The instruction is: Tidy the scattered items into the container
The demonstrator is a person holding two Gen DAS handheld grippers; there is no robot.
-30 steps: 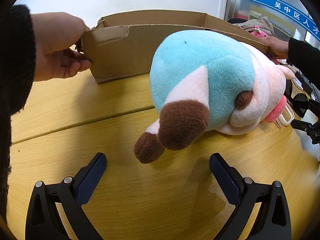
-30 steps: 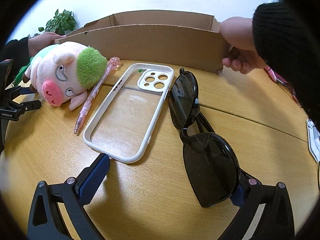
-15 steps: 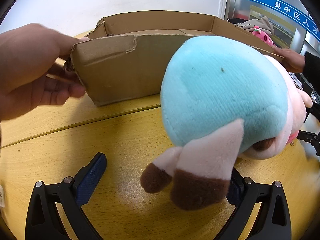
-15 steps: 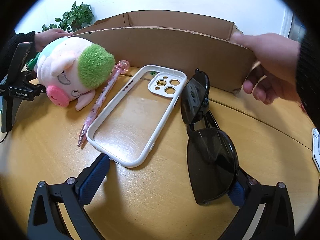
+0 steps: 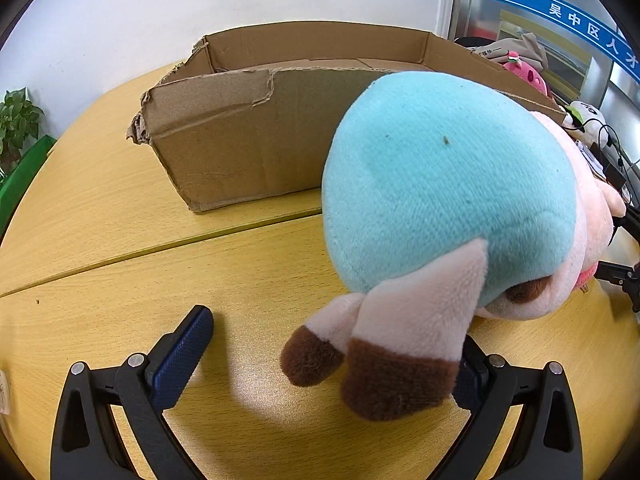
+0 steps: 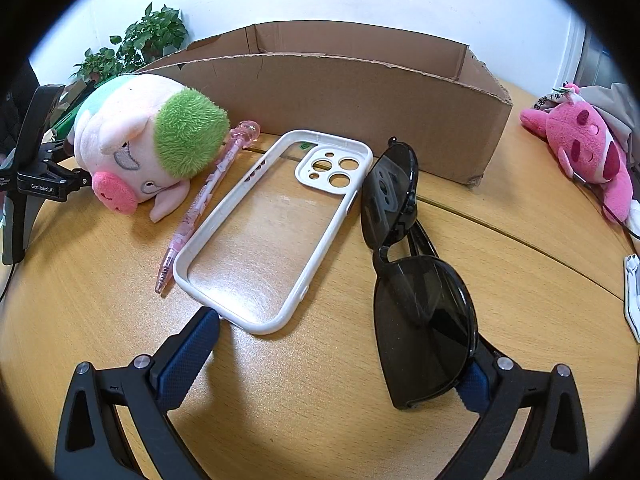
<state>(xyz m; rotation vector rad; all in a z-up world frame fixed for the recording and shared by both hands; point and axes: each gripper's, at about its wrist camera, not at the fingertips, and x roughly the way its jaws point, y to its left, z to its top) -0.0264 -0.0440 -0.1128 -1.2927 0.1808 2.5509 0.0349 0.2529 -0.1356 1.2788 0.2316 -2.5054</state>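
Observation:
A plush pig (image 5: 448, 200) with a blue body and brown feet lies on the wooden table just ahead of my open left gripper (image 5: 332, 344); its foot covers the right finger. The cardboard box (image 5: 248, 144) stands behind it. In the right wrist view the pig (image 6: 148, 144) lies at the left, with a pink pen (image 6: 204, 200), a white phone case (image 6: 276, 232) and black sunglasses (image 6: 416, 276) in front of the box (image 6: 360, 100). My right gripper (image 6: 340, 356) is open; the sunglasses' near lens overlaps its right finger, the phone case's corner is at its left finger.
A pink plush toy (image 6: 584, 148) lies at the right of the table beside grey cloth. A potted plant (image 6: 132, 44) stands behind the box at the left. A white object (image 6: 632, 300) sits at the table's right edge. The left gripper's body (image 6: 28, 168) shows beside the pig.
The hands that held the box's corners have left both views. The left gripper moved closer to the pig. The right view shifted slightly and now shows the pink plush toy.

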